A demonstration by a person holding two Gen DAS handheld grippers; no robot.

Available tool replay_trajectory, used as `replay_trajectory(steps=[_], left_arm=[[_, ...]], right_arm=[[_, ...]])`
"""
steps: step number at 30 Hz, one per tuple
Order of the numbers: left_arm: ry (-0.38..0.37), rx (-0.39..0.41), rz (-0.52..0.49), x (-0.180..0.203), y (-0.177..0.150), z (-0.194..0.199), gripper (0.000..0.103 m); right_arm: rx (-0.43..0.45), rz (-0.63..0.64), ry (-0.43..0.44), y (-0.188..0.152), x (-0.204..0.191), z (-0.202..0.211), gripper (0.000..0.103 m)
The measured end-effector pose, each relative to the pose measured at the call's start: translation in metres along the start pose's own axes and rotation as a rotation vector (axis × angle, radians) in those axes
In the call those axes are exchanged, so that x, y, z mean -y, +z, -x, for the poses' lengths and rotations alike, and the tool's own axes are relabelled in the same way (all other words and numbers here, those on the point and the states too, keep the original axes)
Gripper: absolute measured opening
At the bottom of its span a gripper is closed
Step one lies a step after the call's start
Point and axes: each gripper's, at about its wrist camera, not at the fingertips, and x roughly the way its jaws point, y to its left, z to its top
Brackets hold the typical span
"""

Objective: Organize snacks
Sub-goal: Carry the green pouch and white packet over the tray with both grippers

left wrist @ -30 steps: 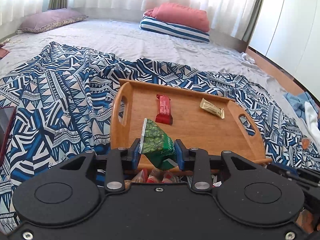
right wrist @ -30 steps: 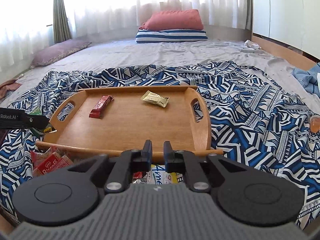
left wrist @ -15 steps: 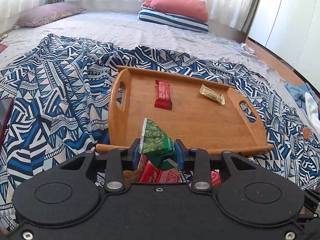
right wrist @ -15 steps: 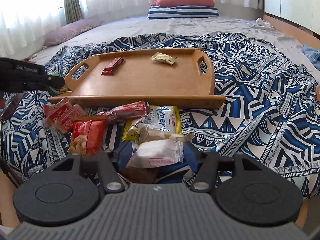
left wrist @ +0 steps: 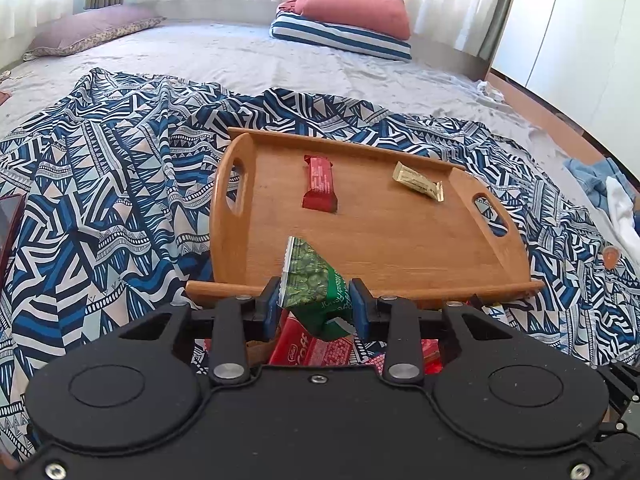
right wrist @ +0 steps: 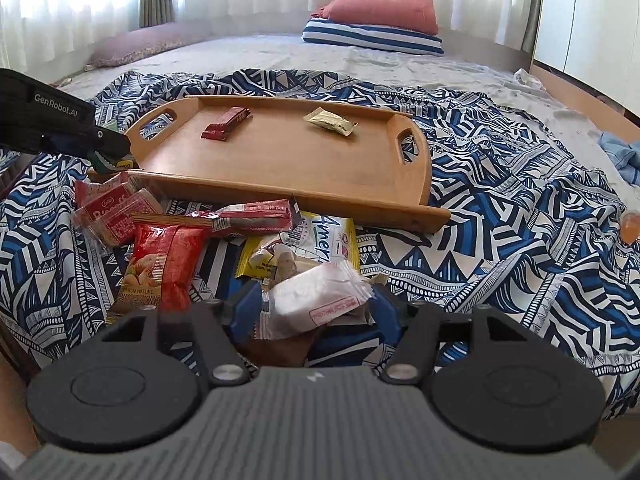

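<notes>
My left gripper (left wrist: 314, 300) is shut on a green snack packet (left wrist: 310, 276), held just in front of the near rim of the wooden tray (left wrist: 400, 248). A red bar (left wrist: 320, 182) and a small gold packet (left wrist: 418, 180) lie on the tray. My right gripper (right wrist: 316, 306) hangs low over a pile of snacks in front of the tray (right wrist: 280, 160). Its jaws stand wide, either side of a white packet (right wrist: 320, 294), and I see no pad pressing it. The left gripper (right wrist: 110, 154) shows at the tray's left corner.
The pile holds a red nut bag (right wrist: 164, 260), a red biscuit pack (right wrist: 112, 216), a long red bar (right wrist: 248, 216) and a yellow-white packet (right wrist: 320, 236). Everything rests on a blue patterned blanket (right wrist: 520, 200) over a bed. Pillows (right wrist: 380, 20) lie at the far end.
My right gripper went from nearly shut to wide open and dropped toward the pile, so the white packet now lies between its jaws. The left gripper keeps its hold on the green packet.
</notes>
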Motion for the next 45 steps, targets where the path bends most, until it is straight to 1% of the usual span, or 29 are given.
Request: replay_trajectory(steps=[1,3,4,5,9,13,18,22,27,31,38,45], left_arm=[[-0.001,0.001,-0.001,0.000,0.000,0.000,0.033],[-0.003,0.000,-0.001,0.001,0.001,0.001,0.033],[-0.004,0.001,-0.002,0.001,0.001,0.001,0.033],[-0.004,0.001,-0.002,0.001,0.001,0.001,0.033],[-0.009,0.007,-0.002,0.000,0.005,0.002,0.033],[-0.020,0.014,0.004,0.000,0.013,-0.001,0.033],[-0.043,0.029,0.019,0.000,0.032,-0.010,0.033],[-0.068,0.023,0.039,-0.002,0.048,-0.025,0.033],[-0.060,-0.010,0.069,-0.006,0.059,-0.052,0.033],[-0.054,-0.042,0.087,-0.009,0.061,-0.073,0.033],[-0.060,-0.076,0.100,-0.009,0.059,-0.098,0.033],[-0.055,-0.101,0.096,-0.005,0.055,-0.111,0.033]], right_arm=[[0.004,0.006,-0.004,0.000,-0.001,0.001,0.054],[0.011,0.010,0.001,-0.001,-0.002,0.002,0.046],[0.014,0.005,0.001,-0.001,-0.002,0.003,0.039],[0.019,-0.002,-0.001,-0.001,-0.002,0.004,0.037],[0.040,-0.027,0.004,0.002,0.000,0.008,0.037],[0.069,-0.076,0.020,0.014,0.007,0.014,0.037],[0.100,-0.112,0.035,0.045,0.020,0.003,0.037],[0.110,-0.138,0.046,0.072,0.030,-0.019,0.037],[0.073,-0.128,0.060,0.097,0.037,-0.055,0.037],[0.034,-0.123,0.054,0.107,0.038,-0.081,0.037],[-0.012,-0.130,0.068,0.110,0.038,-0.107,0.037],[-0.040,-0.136,0.075,0.107,0.037,-0.120,0.038]])
